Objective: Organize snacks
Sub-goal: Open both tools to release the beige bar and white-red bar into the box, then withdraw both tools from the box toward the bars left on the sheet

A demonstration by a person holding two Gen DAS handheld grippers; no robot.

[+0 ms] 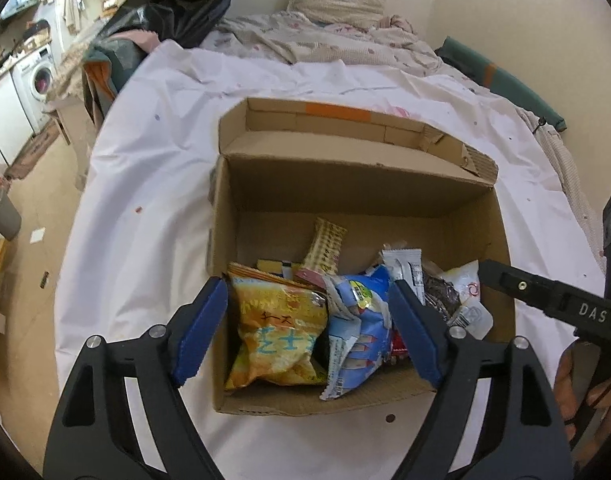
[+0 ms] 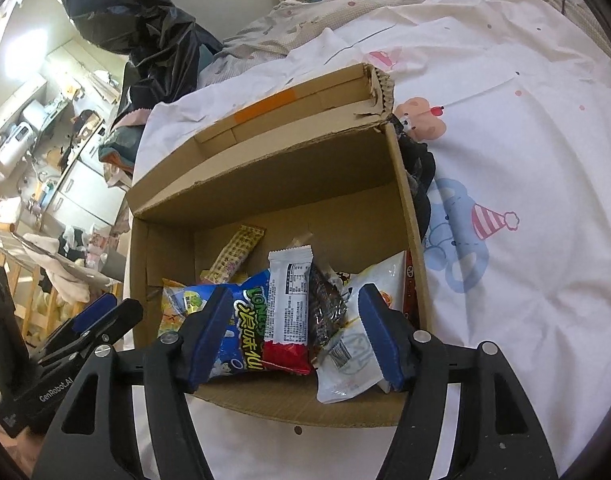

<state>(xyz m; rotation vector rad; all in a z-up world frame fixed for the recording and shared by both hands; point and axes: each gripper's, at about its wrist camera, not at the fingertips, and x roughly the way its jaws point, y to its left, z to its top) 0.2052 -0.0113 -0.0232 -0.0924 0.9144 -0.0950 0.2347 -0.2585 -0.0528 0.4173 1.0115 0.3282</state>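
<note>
Left tool (image 1: 309,328) fingers spread apart, hovering over the near end of the cardboard box (image 1: 501,232), gripping nothing. Right tool (image 2: 291,334) same: spread wide, nothing held, above the box's near-right corner. Snacks piled at the near end inside the box: yellow chip bag (image 1: 277,332), blue bag (image 2: 245,320), white-and-red bar (image 2: 289,304), dark packet (image 2: 325,312), white pouch (image 2: 353,356). Wafer stick (image 1: 325,248) leans further back. Far half of the box floor is bare. Box sits on a white bed sheet (image 2: 525,160); pillow (image 1: 337,0) beyond.
</note>
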